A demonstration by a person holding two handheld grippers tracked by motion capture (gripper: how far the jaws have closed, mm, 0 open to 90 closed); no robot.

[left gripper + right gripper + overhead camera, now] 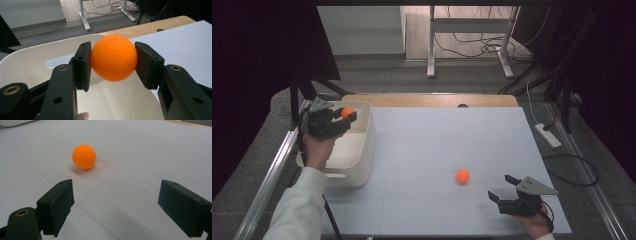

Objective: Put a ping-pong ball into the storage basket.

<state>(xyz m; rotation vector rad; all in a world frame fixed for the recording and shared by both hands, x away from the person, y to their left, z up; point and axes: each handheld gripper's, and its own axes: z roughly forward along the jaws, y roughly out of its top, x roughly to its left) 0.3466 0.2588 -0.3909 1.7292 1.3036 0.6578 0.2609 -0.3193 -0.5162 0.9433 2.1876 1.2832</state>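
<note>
Orange, light and slick, the ball (113, 58) sits pinched across its middle in my left gripper (343, 116) above the bin (362, 165), so I squeeze gently, right gripper (503, 187) gaping

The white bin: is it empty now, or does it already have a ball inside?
Empty where visible: the white bin shows bare floor and walls, part hidden by the hand. The left gripper holds the orange ball above it, unreleased.

Both grippers are all black, chunky flat-faced jaws with small screw holes and brass-coloured pivot bushings. The left gripper (343, 116) and right gripper (503, 187) each carry a grey three-cornered plate on top. Person's wearing a white long sleeve (299, 207).
</note>
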